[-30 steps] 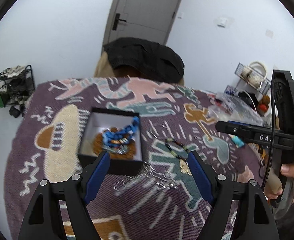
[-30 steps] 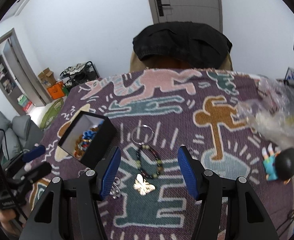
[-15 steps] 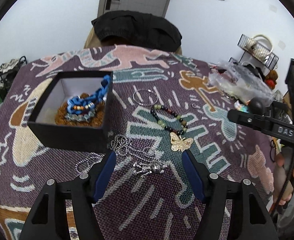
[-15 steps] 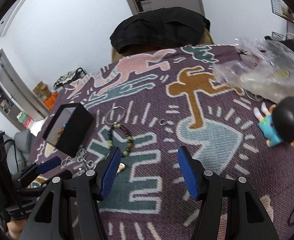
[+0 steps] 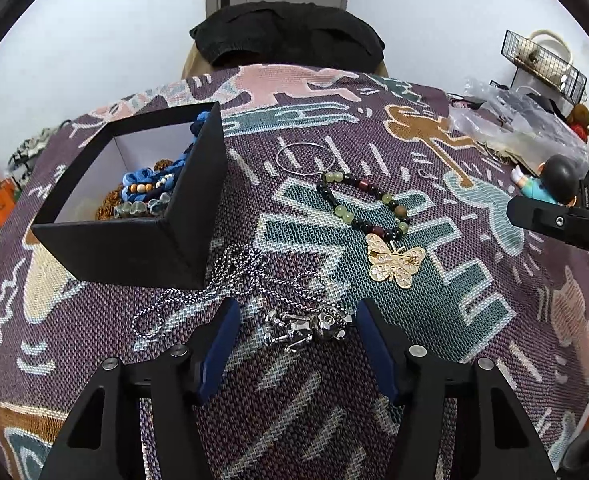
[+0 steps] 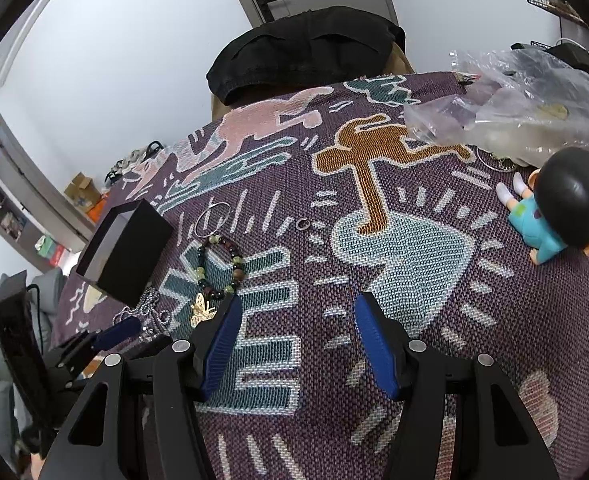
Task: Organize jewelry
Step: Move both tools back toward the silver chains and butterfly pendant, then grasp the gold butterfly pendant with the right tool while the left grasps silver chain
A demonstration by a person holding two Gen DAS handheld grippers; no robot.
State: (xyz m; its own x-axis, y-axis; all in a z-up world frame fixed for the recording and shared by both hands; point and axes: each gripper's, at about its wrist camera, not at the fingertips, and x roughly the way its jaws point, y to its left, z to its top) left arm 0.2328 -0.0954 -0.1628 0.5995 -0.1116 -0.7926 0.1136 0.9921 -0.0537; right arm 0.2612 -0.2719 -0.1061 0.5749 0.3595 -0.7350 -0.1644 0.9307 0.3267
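A black box (image 5: 142,216) with a white inside holds blue and brown bead strings. A silver chain necklace with a figure pendant (image 5: 302,326) lies in front of it, between the open fingers of my left gripper (image 5: 296,320), low over the cloth. A bead bracelet (image 5: 360,204), a gold butterfly brooch (image 5: 394,260) and a thin hoop (image 5: 304,156) lie beyond. My right gripper (image 6: 294,316) is open and empty over the cloth, right of the bracelet (image 6: 220,264) and box (image 6: 128,252). A small ring (image 6: 302,223) lies ahead of it.
A patterned purple cloth (image 5: 374,380) covers the table. A crumpled clear plastic bag (image 6: 514,116) and a doll figure (image 6: 558,204) lie at the right. A chair with a black garment (image 5: 290,40) stands at the far edge.
My left gripper has dropped down and forward, from above the box to around the chain's pendant. My right gripper has swung right and lower over the cloth.
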